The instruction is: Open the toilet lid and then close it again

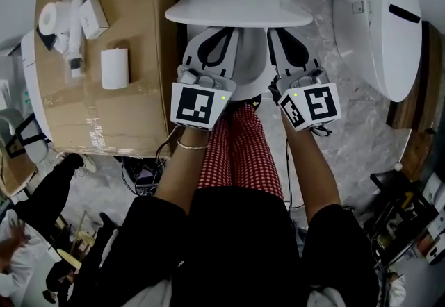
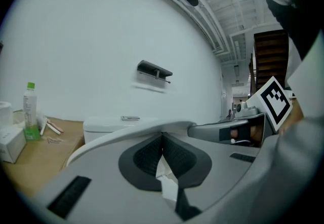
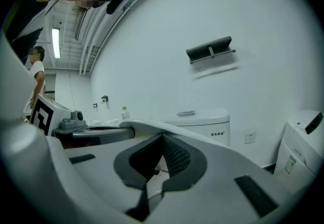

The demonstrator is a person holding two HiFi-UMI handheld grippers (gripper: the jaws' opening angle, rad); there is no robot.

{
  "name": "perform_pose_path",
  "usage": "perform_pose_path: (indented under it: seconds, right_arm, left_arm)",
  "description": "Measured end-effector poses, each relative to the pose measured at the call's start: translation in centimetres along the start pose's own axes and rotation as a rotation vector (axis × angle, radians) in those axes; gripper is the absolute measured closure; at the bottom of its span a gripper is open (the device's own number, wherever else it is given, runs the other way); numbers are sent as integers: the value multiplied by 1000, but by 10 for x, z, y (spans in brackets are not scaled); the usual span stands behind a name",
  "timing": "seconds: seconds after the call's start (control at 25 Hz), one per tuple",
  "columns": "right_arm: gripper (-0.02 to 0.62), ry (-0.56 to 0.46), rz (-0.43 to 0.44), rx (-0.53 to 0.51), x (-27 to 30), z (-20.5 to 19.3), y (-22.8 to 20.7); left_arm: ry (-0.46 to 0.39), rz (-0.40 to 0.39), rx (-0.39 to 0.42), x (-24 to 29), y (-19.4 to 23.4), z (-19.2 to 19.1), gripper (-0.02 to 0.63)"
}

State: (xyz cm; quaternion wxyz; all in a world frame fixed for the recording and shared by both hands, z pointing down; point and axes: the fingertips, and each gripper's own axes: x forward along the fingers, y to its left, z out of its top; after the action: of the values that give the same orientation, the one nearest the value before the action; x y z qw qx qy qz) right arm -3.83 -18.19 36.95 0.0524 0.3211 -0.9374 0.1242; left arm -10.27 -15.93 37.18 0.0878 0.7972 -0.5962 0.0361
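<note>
Lid part-raised over bowl, front edge seemingly resting on tips of left tool and right tool. Both tools pinched closed, gripping nothing. Risk: unclamped lid slides off, slams down.

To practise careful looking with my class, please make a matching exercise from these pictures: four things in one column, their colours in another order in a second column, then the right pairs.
Things
1. bottle cap
2. box
3. trousers
4. lid

Colours
A. white
B. red checked
C. green
D. brown

Pairs: 1-C, 2-D, 3-B, 4-A
</note>
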Motion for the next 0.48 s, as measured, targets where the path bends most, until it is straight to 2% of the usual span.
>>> perform_pose_path:
  seconds: [0.28, 0.48]
  right_arm:
    - [577, -9, 21, -12, 13, 12, -8]
    - [577, -15, 37, -13, 23, 20, -13]
  left_arm:
    - [32, 19, 7, 12, 11, 6, 603]
    - [15, 27, -17, 22, 19, 14, 603]
